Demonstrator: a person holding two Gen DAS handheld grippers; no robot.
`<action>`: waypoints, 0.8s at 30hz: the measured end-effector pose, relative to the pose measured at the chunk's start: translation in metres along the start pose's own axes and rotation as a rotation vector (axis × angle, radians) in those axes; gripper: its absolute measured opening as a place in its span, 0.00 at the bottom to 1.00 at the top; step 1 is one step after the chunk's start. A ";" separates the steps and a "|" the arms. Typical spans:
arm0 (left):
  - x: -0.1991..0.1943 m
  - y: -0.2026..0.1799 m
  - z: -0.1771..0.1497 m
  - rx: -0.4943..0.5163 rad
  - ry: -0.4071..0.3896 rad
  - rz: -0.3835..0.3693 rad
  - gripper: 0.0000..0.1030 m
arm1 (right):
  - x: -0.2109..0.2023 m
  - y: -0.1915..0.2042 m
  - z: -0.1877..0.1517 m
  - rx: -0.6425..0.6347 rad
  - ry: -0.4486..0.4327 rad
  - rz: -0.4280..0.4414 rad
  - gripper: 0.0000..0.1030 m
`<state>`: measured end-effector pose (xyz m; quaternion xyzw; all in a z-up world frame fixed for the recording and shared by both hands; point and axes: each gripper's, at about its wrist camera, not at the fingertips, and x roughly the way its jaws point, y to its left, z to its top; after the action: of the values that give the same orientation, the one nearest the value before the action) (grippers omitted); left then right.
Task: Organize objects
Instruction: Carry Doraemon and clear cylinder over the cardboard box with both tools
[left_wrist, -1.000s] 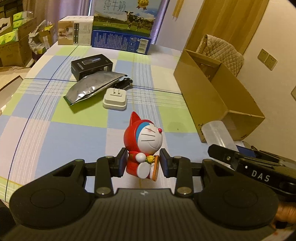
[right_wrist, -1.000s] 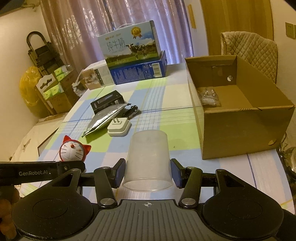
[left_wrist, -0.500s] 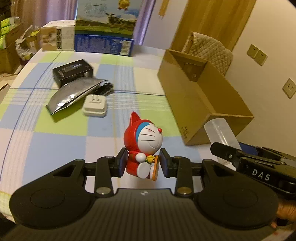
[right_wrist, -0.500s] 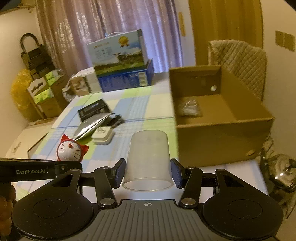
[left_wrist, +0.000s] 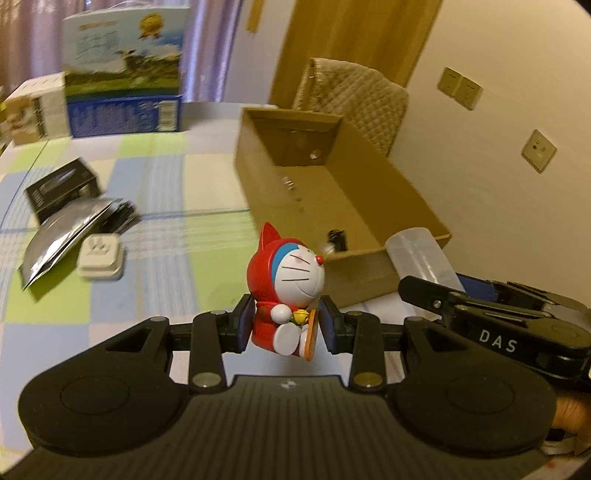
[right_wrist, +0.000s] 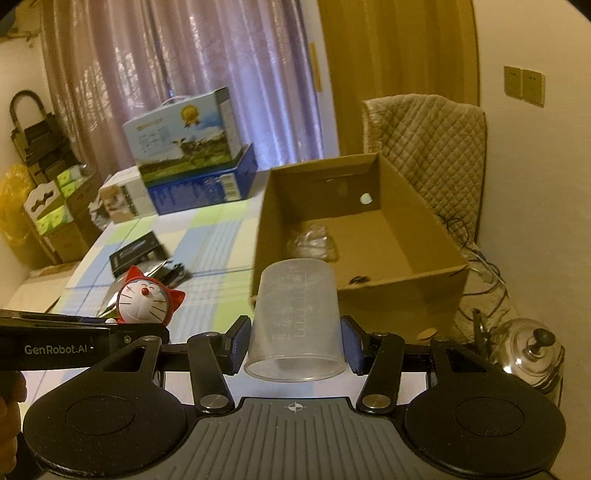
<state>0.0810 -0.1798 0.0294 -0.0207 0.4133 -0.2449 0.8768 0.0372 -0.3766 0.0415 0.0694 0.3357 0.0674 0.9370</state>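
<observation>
My left gripper (left_wrist: 284, 326) is shut on a red cat figurine (left_wrist: 286, 291), held upright above the checkered table just short of the open cardboard box (left_wrist: 373, 184). The same red cat figurine (right_wrist: 149, 297) shows in the right wrist view at lower left. My right gripper (right_wrist: 293, 345) is shut on a clear plastic measuring cup (right_wrist: 295, 321), mouth toward the camera, in front of the cardboard box (right_wrist: 406, 284). That cup (left_wrist: 421, 254) also appears at the box's near right corner. A clear plastic bag (right_wrist: 314, 243) and small dark bits lie inside the box.
On the table (left_wrist: 170, 266) lie a white plug adapter (left_wrist: 99, 256), a silver foil pouch (left_wrist: 62, 230) and a black box (left_wrist: 62, 186). Milk cartons (right_wrist: 192, 151) stand at the far edge. A quilted chair (right_wrist: 428, 155) and a metal kettle (right_wrist: 532, 352) sit right of the box.
Both grippers have risen and swung right toward the cardboard box, each keeping its hold. The box now looms larger and its inside shows in both views.
</observation>
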 end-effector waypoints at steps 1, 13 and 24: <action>0.003 -0.005 0.005 0.009 -0.001 -0.005 0.31 | 0.000 -0.006 0.004 0.005 -0.004 -0.004 0.48; 0.048 -0.045 0.060 0.056 0.002 -0.050 0.31 | 0.025 -0.059 0.056 0.030 -0.027 -0.035 0.48; 0.093 -0.058 0.087 0.078 0.033 -0.066 0.31 | 0.063 -0.089 0.074 0.061 0.002 -0.041 0.48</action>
<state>0.1710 -0.2873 0.0337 0.0040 0.4170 -0.2900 0.8614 0.1396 -0.4597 0.0439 0.0912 0.3398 0.0379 0.9353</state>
